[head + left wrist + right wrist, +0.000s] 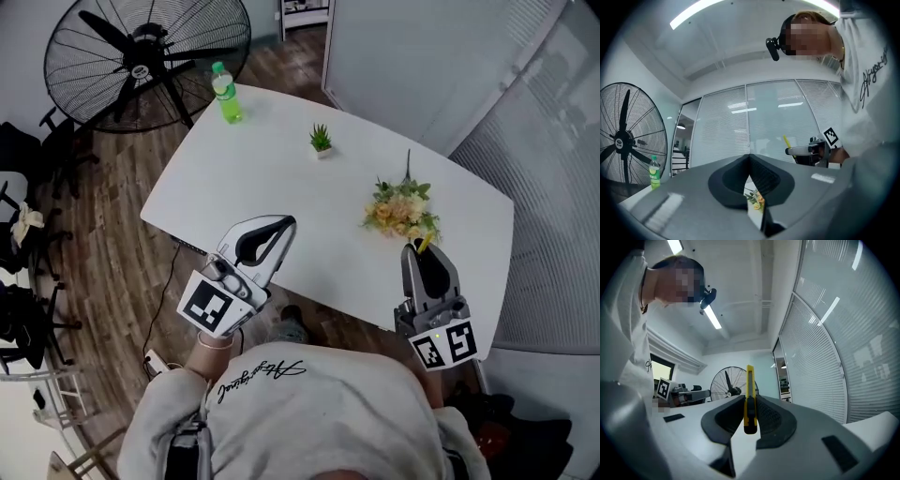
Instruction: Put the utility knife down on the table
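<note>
While the yellow utility knife (749,401) stands clamped upright in the right gripper (427,255), held by the bench's (272,178) near edge close to the bouquet (401,212), the set-down looks not yet begun. The next move calls for lowering it onto bare bench and letting go. The left gripper (281,225) is clenched and empty.
</note>
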Tool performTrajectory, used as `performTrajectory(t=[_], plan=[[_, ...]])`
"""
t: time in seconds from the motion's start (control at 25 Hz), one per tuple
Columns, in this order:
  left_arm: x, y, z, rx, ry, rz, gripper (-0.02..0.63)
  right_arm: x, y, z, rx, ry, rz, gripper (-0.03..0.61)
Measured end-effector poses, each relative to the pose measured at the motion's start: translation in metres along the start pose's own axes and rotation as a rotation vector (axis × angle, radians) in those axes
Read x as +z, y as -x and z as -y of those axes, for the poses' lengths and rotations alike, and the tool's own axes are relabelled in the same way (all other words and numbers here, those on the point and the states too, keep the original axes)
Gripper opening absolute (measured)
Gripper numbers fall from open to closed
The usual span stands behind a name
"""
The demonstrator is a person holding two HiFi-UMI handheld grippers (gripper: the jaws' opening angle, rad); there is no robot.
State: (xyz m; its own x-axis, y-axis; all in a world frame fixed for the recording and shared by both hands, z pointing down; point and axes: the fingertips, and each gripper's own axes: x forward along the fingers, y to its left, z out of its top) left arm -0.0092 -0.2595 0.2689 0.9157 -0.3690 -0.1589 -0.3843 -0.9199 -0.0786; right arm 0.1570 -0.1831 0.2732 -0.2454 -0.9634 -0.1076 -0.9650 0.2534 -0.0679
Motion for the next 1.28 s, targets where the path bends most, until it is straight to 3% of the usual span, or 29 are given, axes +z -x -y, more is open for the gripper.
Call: performTrajectory(t=[0.32,1.28], plan=[[-0.019,-0.011,-0.053,0.009,0.03,-0.031,-0.002,-0.002,-0.056,0.012,0.0,0.012,0.013,0.069],[-0.005,-0.027,-0.053,0.124,0.015,0.003,-0.002,0.001,-0.066,0.038,0.103,0.064,-0.036,0.069]])
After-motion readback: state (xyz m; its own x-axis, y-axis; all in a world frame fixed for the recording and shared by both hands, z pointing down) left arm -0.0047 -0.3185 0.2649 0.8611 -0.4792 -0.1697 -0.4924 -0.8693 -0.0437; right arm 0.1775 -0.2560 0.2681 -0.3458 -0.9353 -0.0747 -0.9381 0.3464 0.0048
